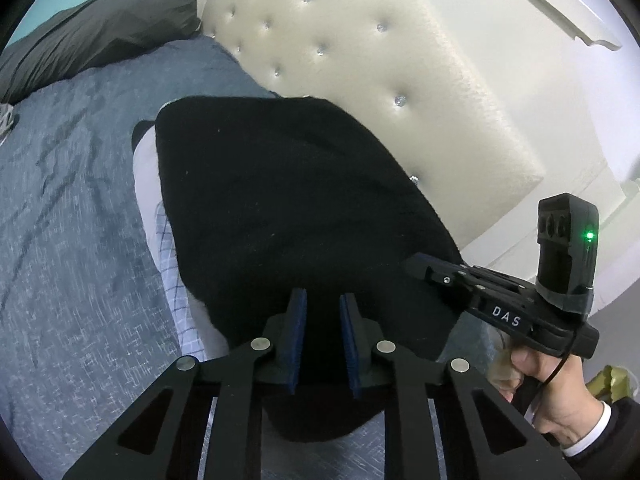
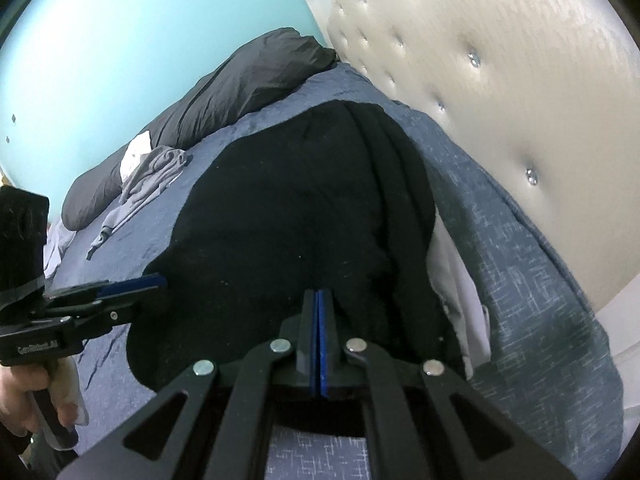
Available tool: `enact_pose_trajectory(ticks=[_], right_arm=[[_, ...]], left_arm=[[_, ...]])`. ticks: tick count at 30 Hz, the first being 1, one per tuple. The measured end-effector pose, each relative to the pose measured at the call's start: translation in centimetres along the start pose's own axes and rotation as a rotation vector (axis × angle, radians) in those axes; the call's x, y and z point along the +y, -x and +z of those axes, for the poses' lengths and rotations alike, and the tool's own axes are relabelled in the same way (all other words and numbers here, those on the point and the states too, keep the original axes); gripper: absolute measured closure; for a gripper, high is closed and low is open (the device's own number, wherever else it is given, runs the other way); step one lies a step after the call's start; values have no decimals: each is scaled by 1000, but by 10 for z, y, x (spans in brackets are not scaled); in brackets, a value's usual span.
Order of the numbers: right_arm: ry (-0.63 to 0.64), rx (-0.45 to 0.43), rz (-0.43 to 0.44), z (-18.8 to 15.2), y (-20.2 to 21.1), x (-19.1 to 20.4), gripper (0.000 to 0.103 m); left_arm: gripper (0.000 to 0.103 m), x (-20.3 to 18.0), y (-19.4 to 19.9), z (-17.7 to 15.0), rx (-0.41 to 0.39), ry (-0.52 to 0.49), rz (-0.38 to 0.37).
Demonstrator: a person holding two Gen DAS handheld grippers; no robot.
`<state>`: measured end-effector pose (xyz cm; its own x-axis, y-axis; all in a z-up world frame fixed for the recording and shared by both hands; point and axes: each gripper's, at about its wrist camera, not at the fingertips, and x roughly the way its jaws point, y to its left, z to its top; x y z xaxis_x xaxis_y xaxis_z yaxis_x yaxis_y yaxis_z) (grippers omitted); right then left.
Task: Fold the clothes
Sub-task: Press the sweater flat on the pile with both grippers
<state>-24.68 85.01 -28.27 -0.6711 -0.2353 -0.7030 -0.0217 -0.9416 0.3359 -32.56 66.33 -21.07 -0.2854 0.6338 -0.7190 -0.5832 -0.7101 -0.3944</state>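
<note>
Left gripper (image 1: 323,312): I am holding my fingers apart over the black garment (image 1: 280,208).
Right gripper (image 2: 319,304): I am pinching its pads together; cloth between them, cannot tell.
Bed (image 1: 72,216): blue-grey cover is lying under garment.

Counted: one black garment (image 2: 296,200), one grey garment (image 2: 148,176) at left of frame, two dark pillows (image 2: 256,80), two grippers (image 1: 323,312) (image 2: 318,312), one headboard (image 1: 360,60).

"DAS" stands in white letters on the right tool (image 1: 416,266); the left tool's label is blurred.
</note>
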Motion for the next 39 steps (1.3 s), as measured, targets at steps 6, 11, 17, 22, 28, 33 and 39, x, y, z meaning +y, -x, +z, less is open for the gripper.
enact_pose_trajectory(ticks=[6,11,17,22,28,33,39], right_arm=[[-21,-10,13,6,7,-1,103],[-22,-54,12,17,30,1,103],[-8,-68,-18,14,47,-1,103],[-32,-68,-42,6,45,-7,103],[-50,-40,-53,-4,34,-12,103],[-91,-32,-50,-5,34,-14,103],[-76,-72,-49,5,55,3,103]], left_arm=[[84,0,15,5,-15,14,-11],[83,1,31,9,-33,15,-13],[82,5,41,4,-36,17,2],[82,9,37,-2,-15,28,6],[82,9,30,-4,-3,22,16],[82,8,36,-3,-6,22,22],[82,9,58,3,-31,26,23]])
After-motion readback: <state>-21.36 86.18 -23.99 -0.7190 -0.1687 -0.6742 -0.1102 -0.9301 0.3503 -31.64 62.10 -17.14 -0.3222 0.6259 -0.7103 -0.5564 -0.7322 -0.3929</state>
